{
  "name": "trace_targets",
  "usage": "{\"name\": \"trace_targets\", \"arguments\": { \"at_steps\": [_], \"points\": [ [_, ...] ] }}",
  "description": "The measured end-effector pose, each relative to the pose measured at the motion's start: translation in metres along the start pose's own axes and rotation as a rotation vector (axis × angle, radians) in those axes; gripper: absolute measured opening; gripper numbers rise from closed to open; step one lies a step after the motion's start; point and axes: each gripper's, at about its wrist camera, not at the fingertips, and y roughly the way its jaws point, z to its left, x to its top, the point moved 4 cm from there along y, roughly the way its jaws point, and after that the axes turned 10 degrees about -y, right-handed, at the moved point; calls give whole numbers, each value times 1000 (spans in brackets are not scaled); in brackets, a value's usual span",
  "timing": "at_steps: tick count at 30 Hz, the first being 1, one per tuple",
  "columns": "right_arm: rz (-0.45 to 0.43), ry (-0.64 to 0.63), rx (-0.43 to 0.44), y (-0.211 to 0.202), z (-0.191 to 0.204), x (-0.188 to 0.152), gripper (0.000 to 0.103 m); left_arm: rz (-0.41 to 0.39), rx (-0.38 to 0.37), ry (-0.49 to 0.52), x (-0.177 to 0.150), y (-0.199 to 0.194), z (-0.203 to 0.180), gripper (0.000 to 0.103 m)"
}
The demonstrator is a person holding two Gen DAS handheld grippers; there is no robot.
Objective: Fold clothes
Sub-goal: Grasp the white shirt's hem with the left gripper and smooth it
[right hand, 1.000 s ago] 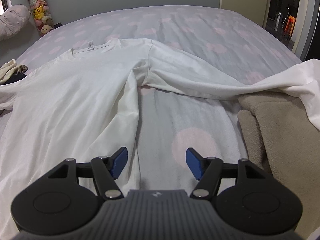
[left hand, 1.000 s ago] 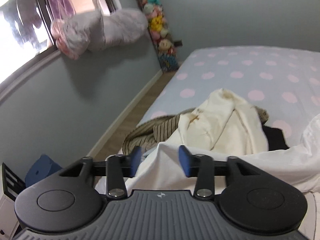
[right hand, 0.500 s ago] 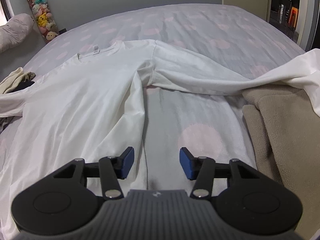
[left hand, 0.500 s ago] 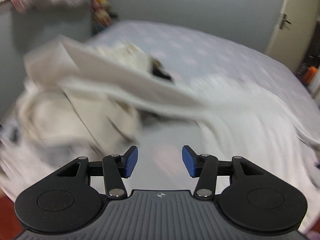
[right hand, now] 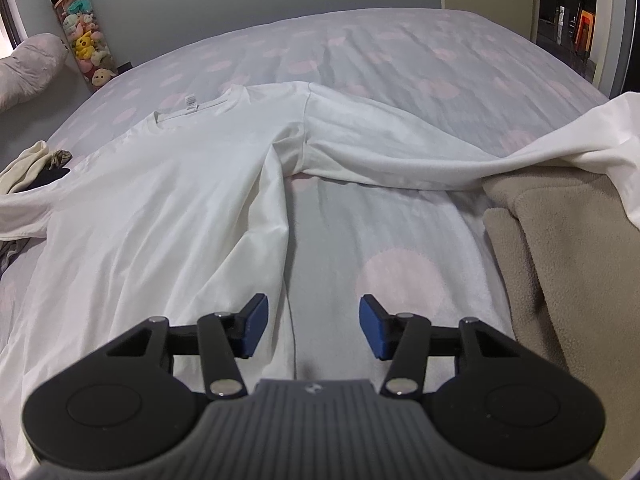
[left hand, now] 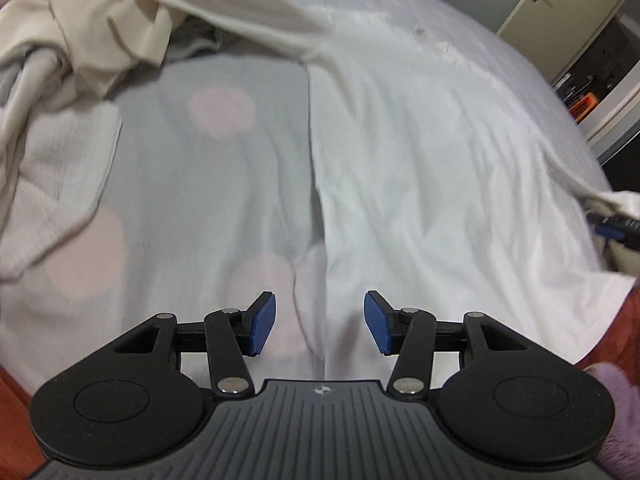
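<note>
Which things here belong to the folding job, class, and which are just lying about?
Job in hand:
white long-sleeved shirt, spread flat
left hand-held gripper, open
right hand-held gripper, open

Lying about:
beige fleece
cream garment heap
tube of plush toys
polka-dot bedsheet

Bare sheet [right hand: 340, 232] between shirt [right hand: 160, 208] and blanket [right hand: 568, 264].

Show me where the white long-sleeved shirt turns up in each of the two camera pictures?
Left wrist view: the white shirt fills the right half, its side edge running down the middle toward the open fingers.
Right wrist view: the shirt is spread over the left and centre, collar at upper left, one sleeve stretching off to the right.
Shared landmark: the grey bedspread with pink dots beneath it.
</note>
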Motion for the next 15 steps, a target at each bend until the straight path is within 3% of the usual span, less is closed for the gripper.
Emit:
{"name": "trace_targets", "arguments": {
  "at_steps": [6,8,11,13,15],
  "points": [
    [8,9,14,2,-2,-1,54,54,6,-10,-20,17,2,46],
    [14,7,13,3,-1,-1,55,72,-11,-27,-21,21,5,42],
    [21,-2,6,3,1,-1,55,83,-35,-29,-24,20,4,28],
    [27,-12,0,4,2,-1,55,87,-43,-15,-25,18,2,9],
    [36,-22,-4,4,4,-1,56,89,-50,0,-26,16,-1,3]
  ]
}}
